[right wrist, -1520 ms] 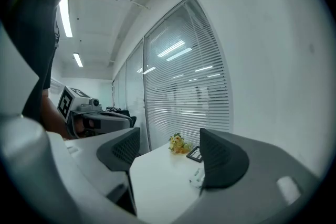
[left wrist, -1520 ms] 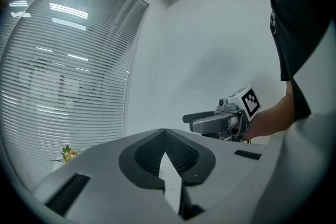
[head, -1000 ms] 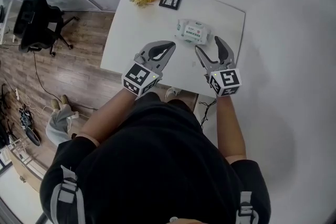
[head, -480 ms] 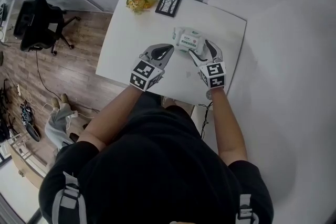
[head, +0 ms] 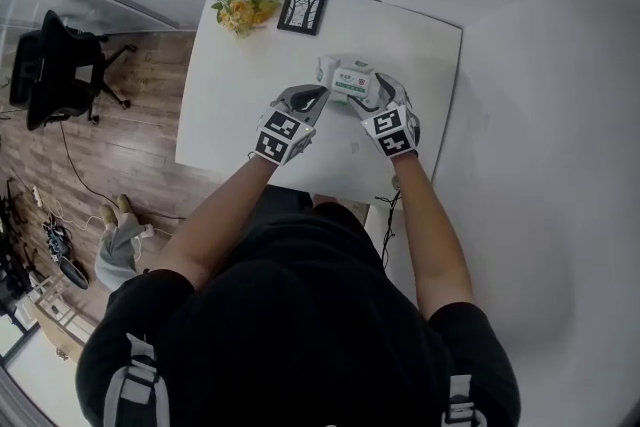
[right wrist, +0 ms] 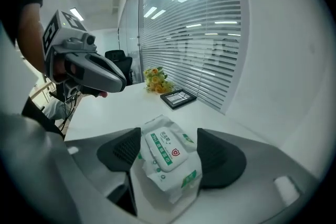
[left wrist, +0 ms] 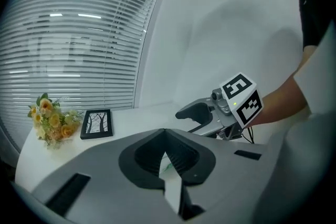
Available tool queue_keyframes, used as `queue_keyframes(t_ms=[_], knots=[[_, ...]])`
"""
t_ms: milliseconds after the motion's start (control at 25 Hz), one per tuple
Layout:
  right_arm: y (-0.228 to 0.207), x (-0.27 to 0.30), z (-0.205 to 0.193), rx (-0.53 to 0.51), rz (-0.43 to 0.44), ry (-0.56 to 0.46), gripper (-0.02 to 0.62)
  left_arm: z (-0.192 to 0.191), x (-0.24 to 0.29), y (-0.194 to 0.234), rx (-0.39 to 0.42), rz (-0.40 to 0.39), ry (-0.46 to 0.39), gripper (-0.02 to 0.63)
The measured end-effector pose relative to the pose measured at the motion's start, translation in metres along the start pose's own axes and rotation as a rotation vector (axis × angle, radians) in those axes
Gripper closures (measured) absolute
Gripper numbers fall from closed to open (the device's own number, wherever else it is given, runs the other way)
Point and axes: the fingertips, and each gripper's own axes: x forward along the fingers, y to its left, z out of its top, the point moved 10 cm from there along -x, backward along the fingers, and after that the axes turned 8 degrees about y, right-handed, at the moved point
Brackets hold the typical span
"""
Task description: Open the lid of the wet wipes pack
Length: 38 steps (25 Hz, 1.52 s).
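White wet wipes pack (right wrist: 165, 157) — red shield (right wrist: 175, 152), print unreadable — between right gripper (right wrist: 169, 140) fingers (right wrist: 218, 157)

**Pack Mostly Screened, Print Unreadable**

In the left gripper view the pack (left wrist: 167, 166) shows only as a thin white-and-green sliver through the slit between the closed left fingers (left wrist: 94, 181). The rest lies beyond them, out of sight. In the head view the right gripper (head: 372, 93) covers the pack's right end. In the right gripper view the lid (right wrist: 164, 149) lies between the right fingers (right wrist: 123, 150). Its print is too small to read, and whether either finger touches the pack cannot be told. Behind the fingers, the arms (head: 225, 205) hide parts of the bench (head: 240, 85) edge.
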Motion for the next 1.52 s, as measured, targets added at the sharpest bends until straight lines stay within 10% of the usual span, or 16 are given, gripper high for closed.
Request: queue_keyframes(t_ms=[800,1520], knots=[[0.011,0.064,-0.015,-0.254,-0.046,0.243,0.247,-0.041,0.077,0.031,-0.067,-0.041,0.246,0.606],[0.012,0.052,-0.004,-0.328,-0.096,0.183,0.245,-0.055,0.1,0.038,-0.084,-0.045,0.341,0.606]])
